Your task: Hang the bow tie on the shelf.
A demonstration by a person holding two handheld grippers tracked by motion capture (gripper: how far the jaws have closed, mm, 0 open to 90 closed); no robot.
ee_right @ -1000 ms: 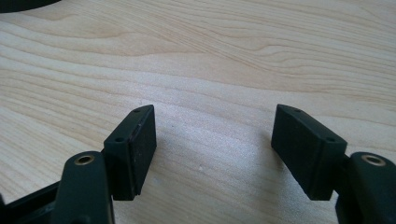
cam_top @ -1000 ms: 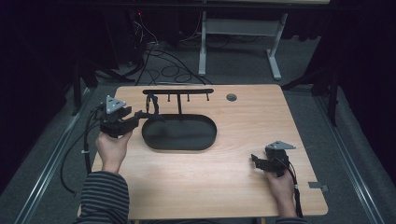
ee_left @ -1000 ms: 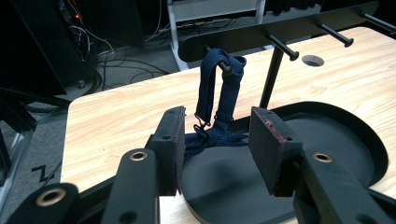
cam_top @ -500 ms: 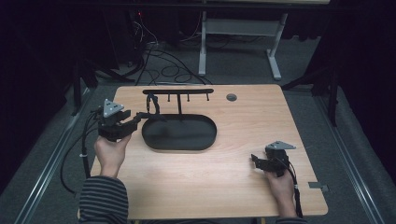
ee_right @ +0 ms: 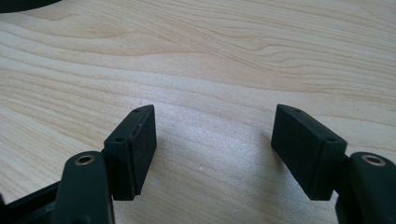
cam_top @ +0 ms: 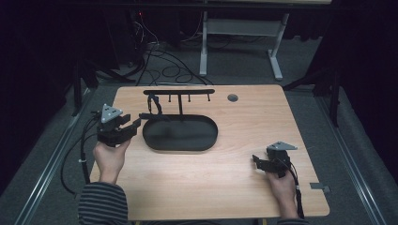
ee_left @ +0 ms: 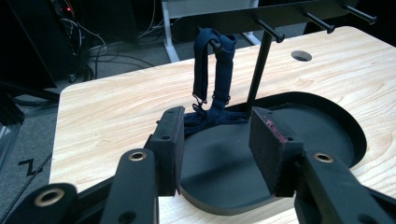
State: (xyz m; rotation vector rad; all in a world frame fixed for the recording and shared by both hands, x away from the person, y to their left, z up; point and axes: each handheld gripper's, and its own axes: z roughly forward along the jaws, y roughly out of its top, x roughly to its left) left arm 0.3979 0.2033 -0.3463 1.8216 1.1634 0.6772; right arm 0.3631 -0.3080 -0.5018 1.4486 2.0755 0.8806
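Over on the person's left, the left gripper is held up just beside the left end of the black tray, its jaws standing apart with nothing between them. Looking along that gripper, a dark blue strap hangs from the first peg of the rack, and its lower end lies bunched on the tray floor at the foot of the post. The strap sits just beyond the open pads, not touching them. The rack's bar runs along the far side of the tray with more bare pegs further along.

The right gripper rests low on the wooden table near the person's right corner, well apart from the tray. Its jaws are wide apart too, with bare wood showing between them.
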